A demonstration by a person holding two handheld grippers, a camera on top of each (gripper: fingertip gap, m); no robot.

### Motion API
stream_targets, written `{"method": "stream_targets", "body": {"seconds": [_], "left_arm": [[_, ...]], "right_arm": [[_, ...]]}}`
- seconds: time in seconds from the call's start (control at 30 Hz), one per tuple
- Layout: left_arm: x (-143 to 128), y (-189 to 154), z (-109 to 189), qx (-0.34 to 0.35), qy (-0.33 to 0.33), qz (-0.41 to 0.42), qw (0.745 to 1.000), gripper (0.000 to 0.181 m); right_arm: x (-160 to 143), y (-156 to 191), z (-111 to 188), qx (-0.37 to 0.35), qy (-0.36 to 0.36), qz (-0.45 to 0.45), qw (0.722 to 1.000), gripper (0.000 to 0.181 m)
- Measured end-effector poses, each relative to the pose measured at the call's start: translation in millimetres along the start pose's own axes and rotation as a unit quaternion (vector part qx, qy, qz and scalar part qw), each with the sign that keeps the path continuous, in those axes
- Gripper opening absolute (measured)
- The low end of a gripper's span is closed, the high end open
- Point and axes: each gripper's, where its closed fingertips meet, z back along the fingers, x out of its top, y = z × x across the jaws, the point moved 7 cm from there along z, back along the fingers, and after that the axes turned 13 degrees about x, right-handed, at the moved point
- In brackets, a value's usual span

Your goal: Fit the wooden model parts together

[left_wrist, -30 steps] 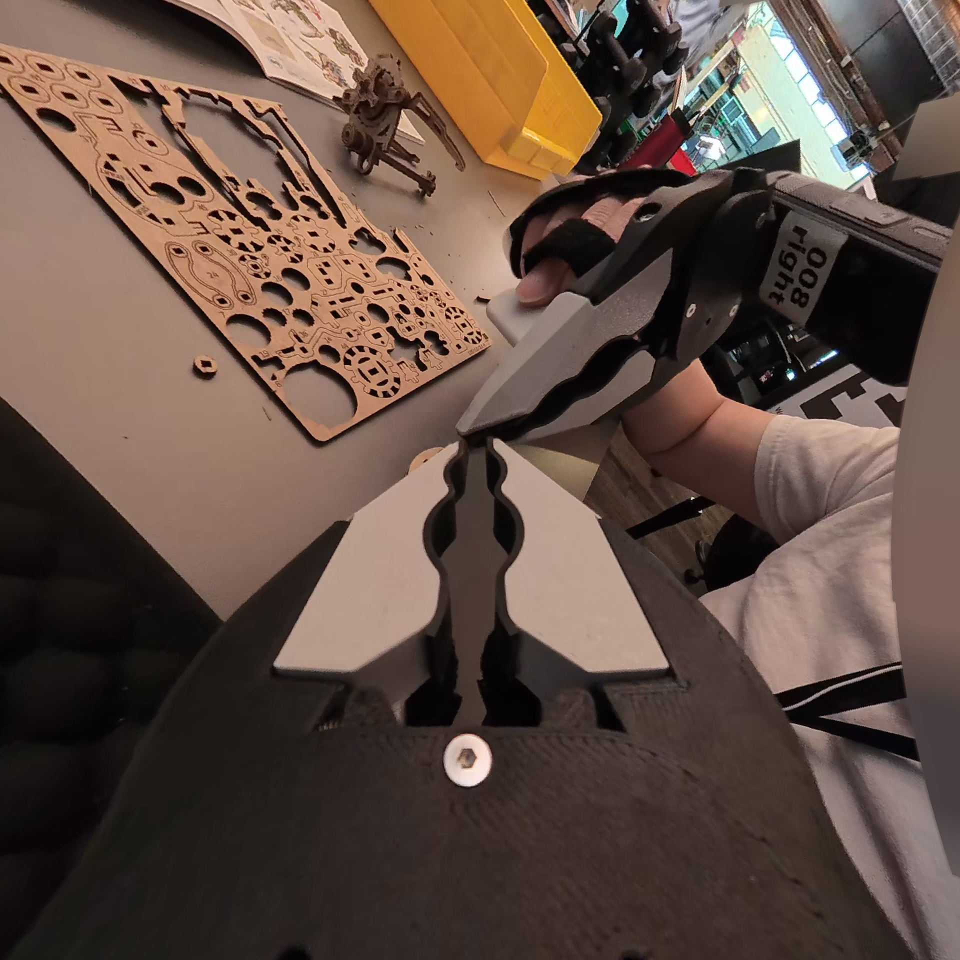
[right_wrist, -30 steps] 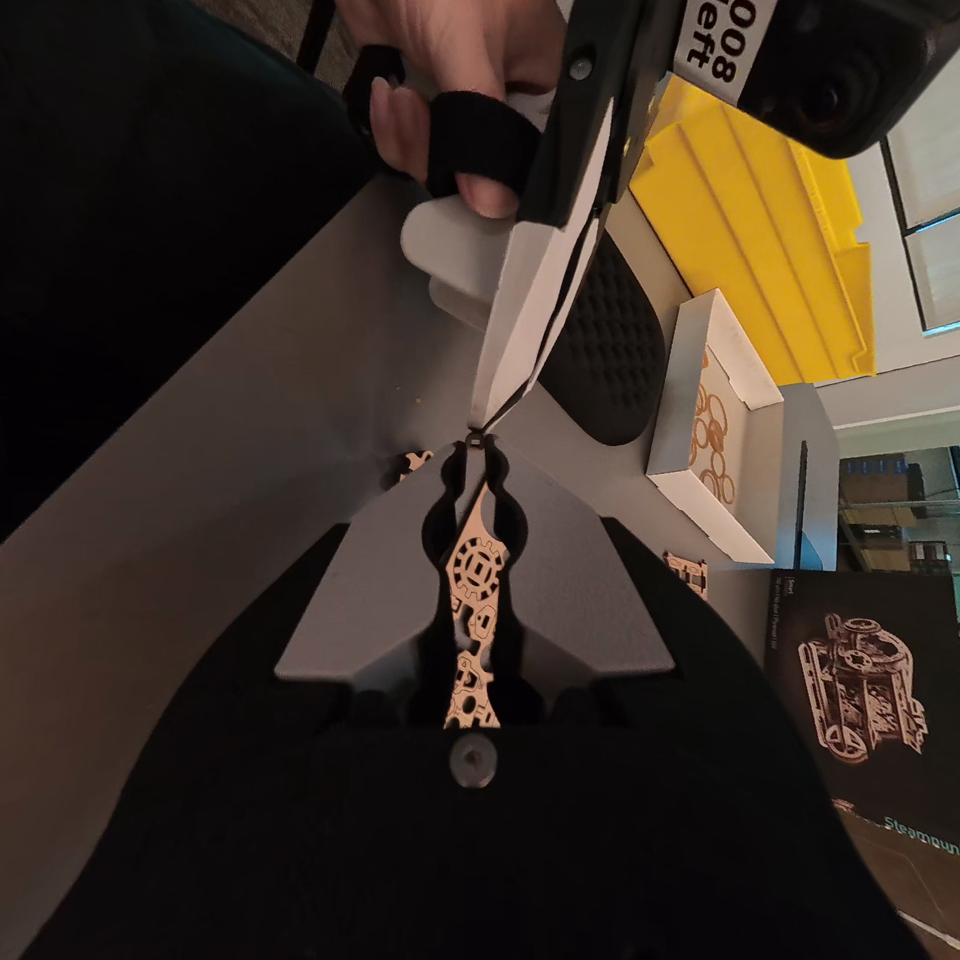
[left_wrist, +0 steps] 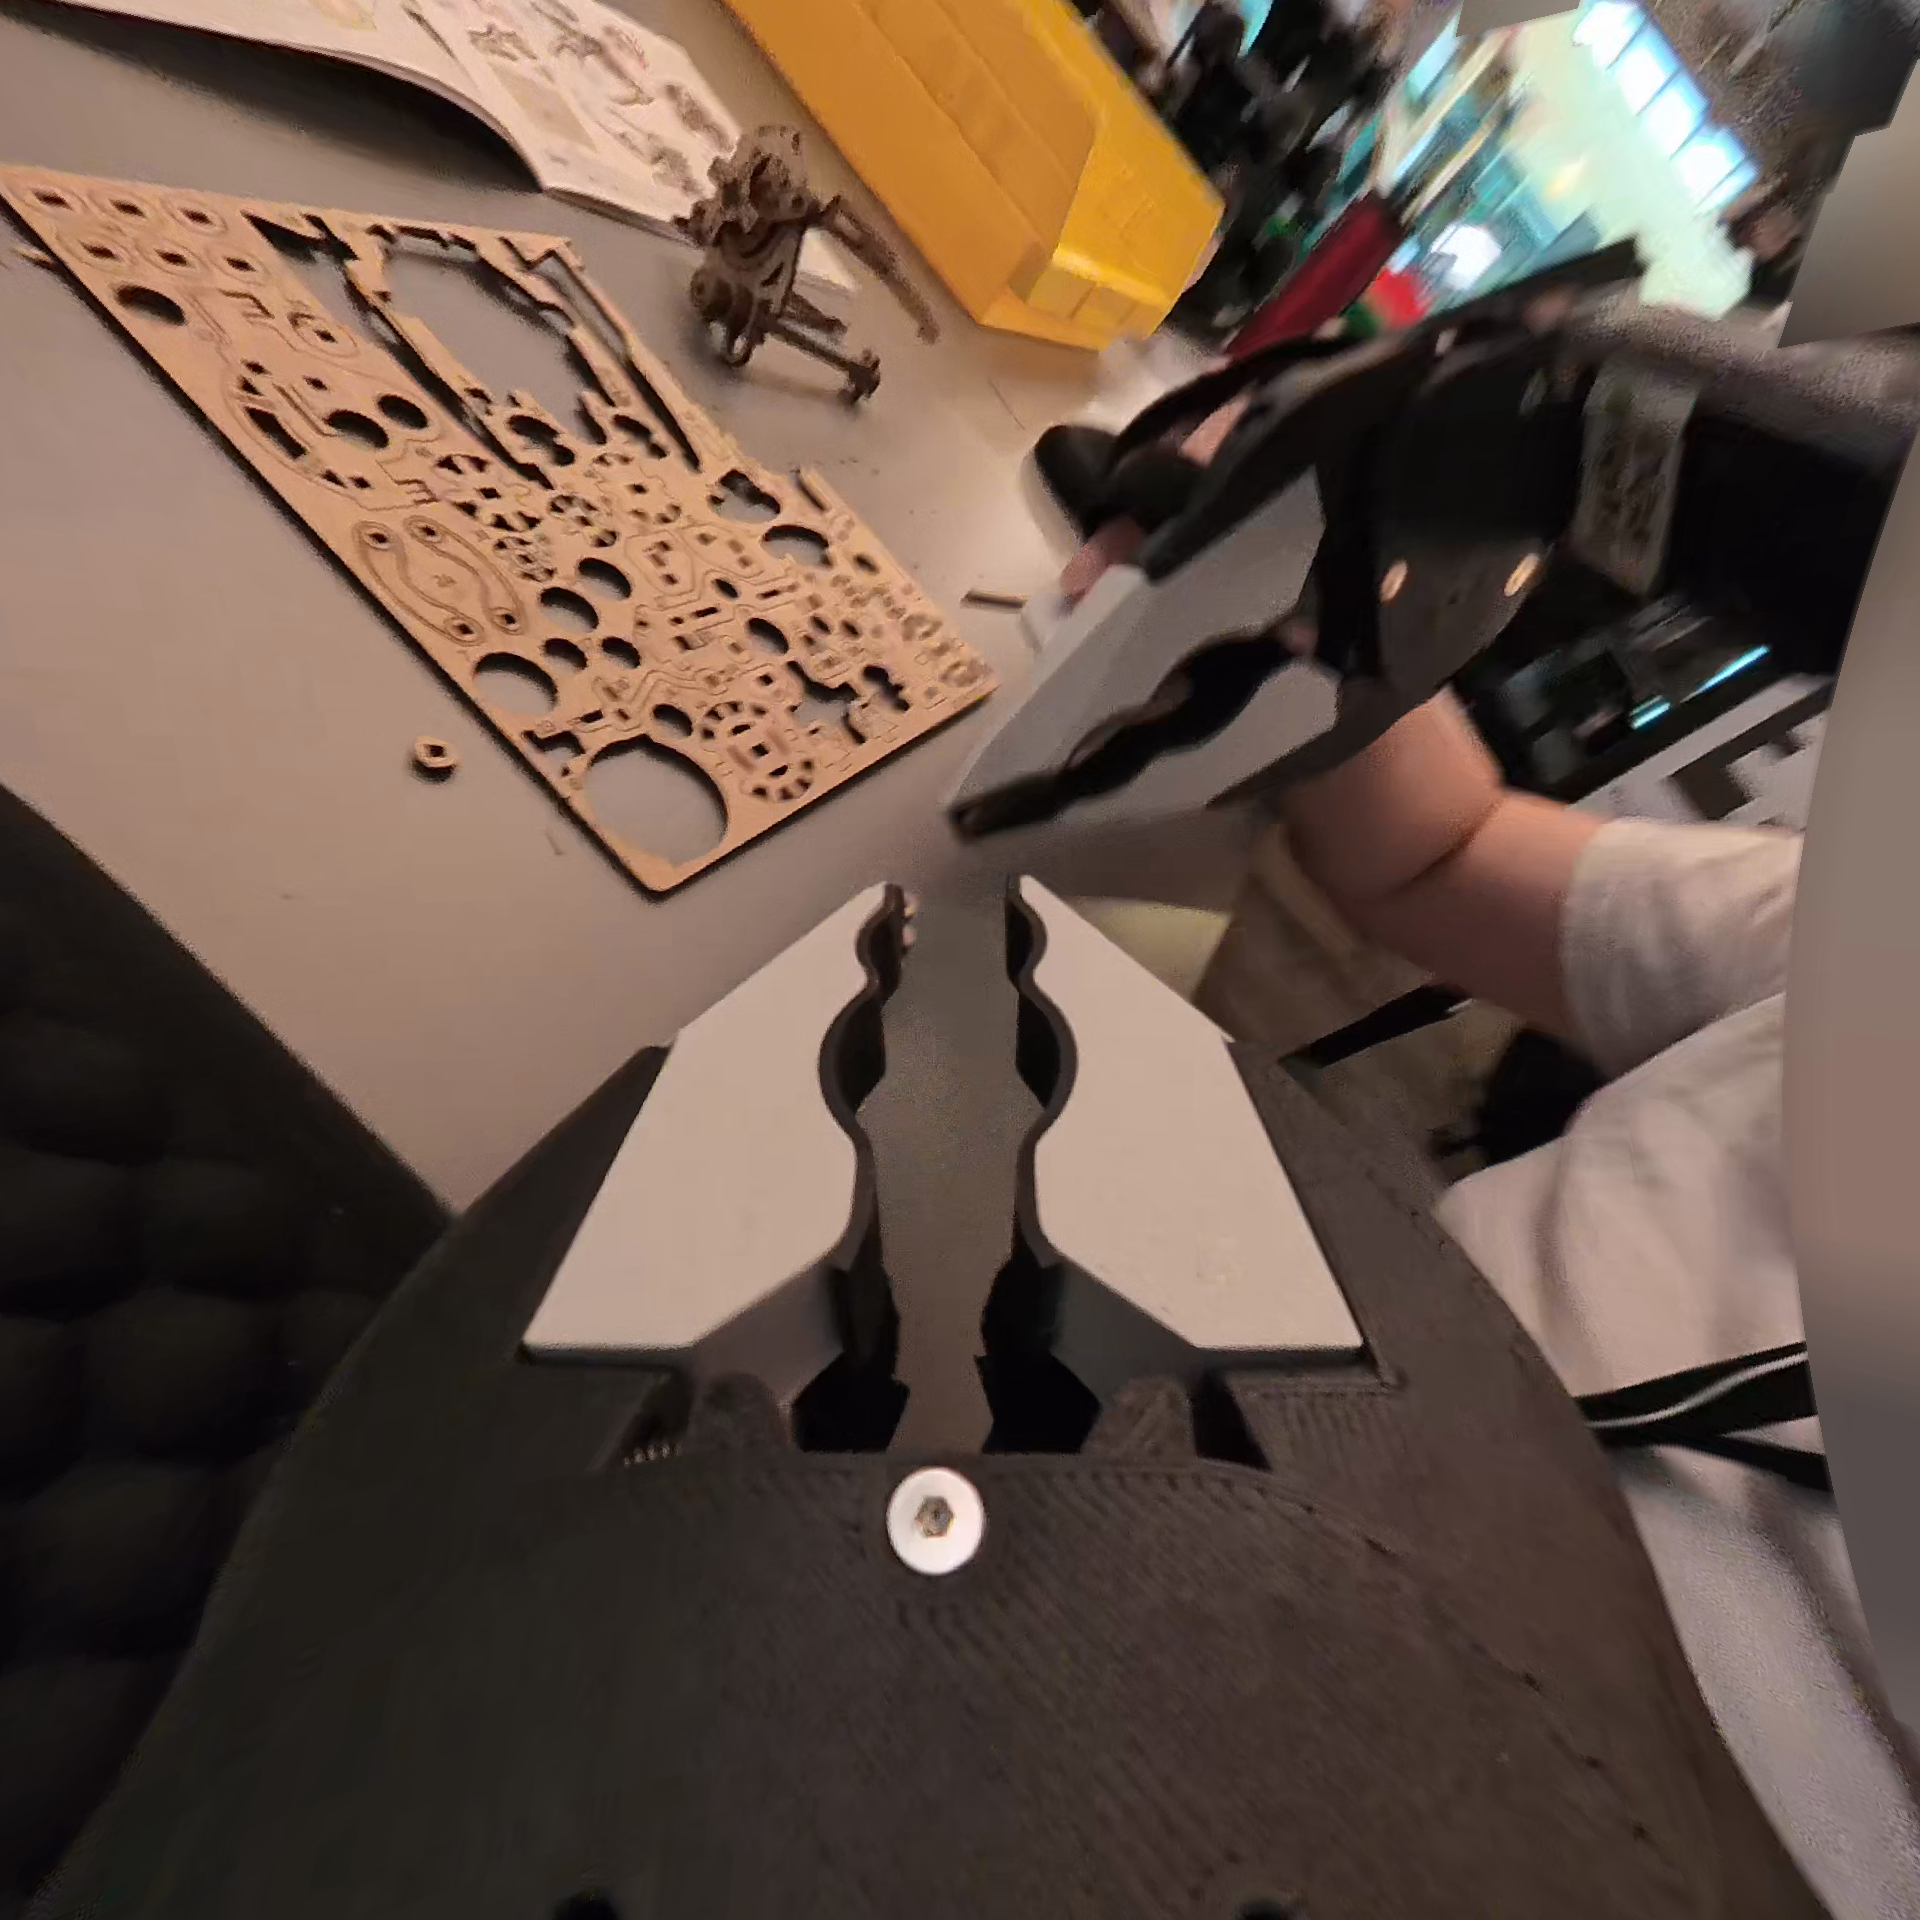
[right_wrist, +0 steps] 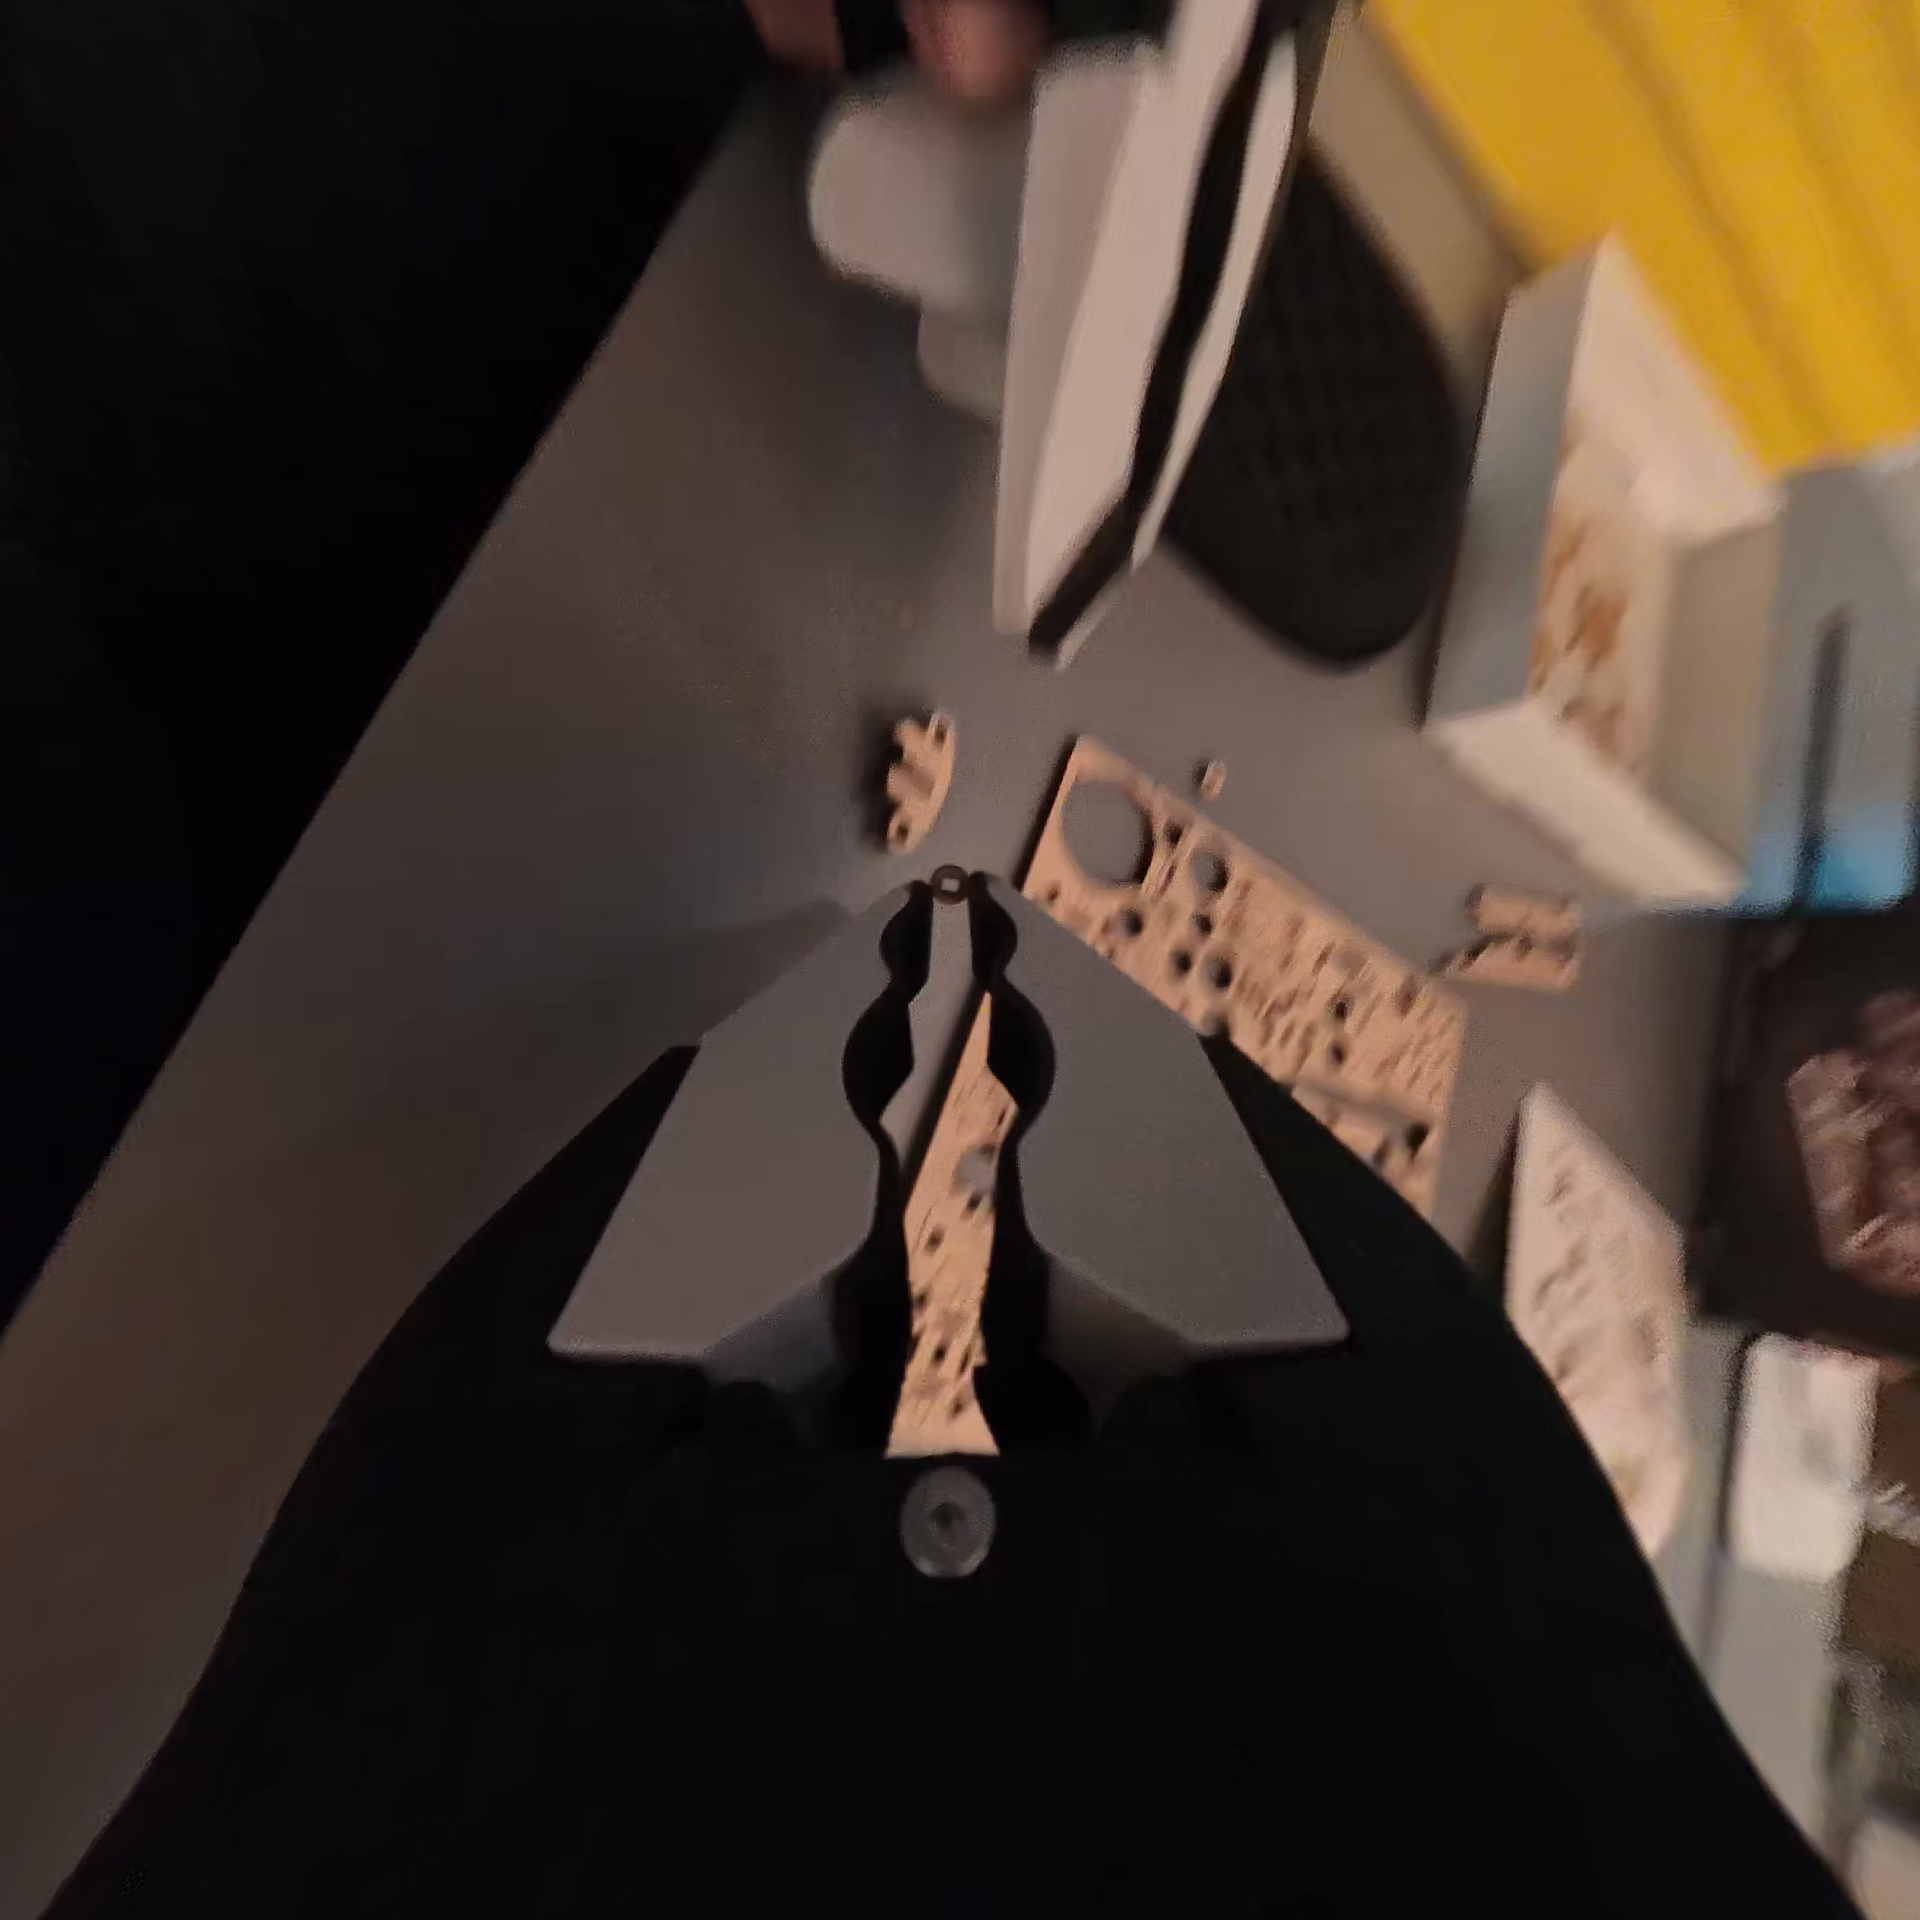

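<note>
My left gripper (left_wrist: 954, 904) is open and empty, held low over the grey table (left_wrist: 260, 935). My right gripper (right_wrist: 948, 885) is shut on a small dark wooden ring (right_wrist: 948, 880) pinched at its very tips. In the left wrist view the right gripper (left_wrist: 971, 821) hangs just beyond and to the right of my left fingertips, apart from them. In the blurred right wrist view the left gripper (right_wrist: 1049, 623) stands farther off, above the ring. A punched-out wooden parts sheet (left_wrist: 468, 499) lies flat on the table and also shows in the right wrist view (right_wrist: 1247, 966).
A partly built dark model (left_wrist: 758, 270), an open booklet (left_wrist: 520, 94) and a yellow bin (left_wrist: 987, 135) stand at the back. A loose washer (left_wrist: 431, 753) lies by the sheet. Loose wooden pieces (right_wrist: 920, 779), a white box (right_wrist: 1590, 623) and a black textured pad (right_wrist: 1340, 468) are nearby. One gripper's finger ends stand about 5 cm off the other's.
My left gripper has opened and let go of the small ring. The grippers, tip to tip before, have drawn apart. The right gripper keeps the ring.
</note>
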Motion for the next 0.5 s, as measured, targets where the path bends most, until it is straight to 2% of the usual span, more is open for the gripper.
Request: {"method": "stream_targets", "body": {"seconds": [0.07, 0.17, 0.23, 0.33, 0.4, 0.5], "left_arm": [[-6, 3, 0, 0.05, 0.034, -0.061, 0.996, 0.029], [-11, -3, -6, 0.052, 0.059, -0.136, 0.988, 0.04], [-10, -2, -12, 0.071, 0.064, -0.177, 0.979, 0.043], [-12, 3, -21, 0.113, 0.083, -0.232, 0.963, 0.043], [-12, 1, -24, 0.115, 0.081, -0.246, 0.959, 0.039], [-13, 1, -24, 0.116, 0.077, -0.247, 0.959, 0.04]], "right_arm": [[-22, 12, 8, 0.039, 0.012, -0.077, 0.996, 0.006], [-45, 24, 19, 0.065, -0.017, -0.162, 0.984, 0.006], [-49, 29, 23, 0.071, -0.043, -0.194, 0.978, 0.007], [-55, 35, 25, 0.066, -0.046, -0.223, 0.972, 0.022], [-64, 39, 34, 0.05, -0.029, -0.244, 0.968, 0.027], [-90, 39, 66, -0.027, -0.025, -0.301, 0.953, 0.024]]}}
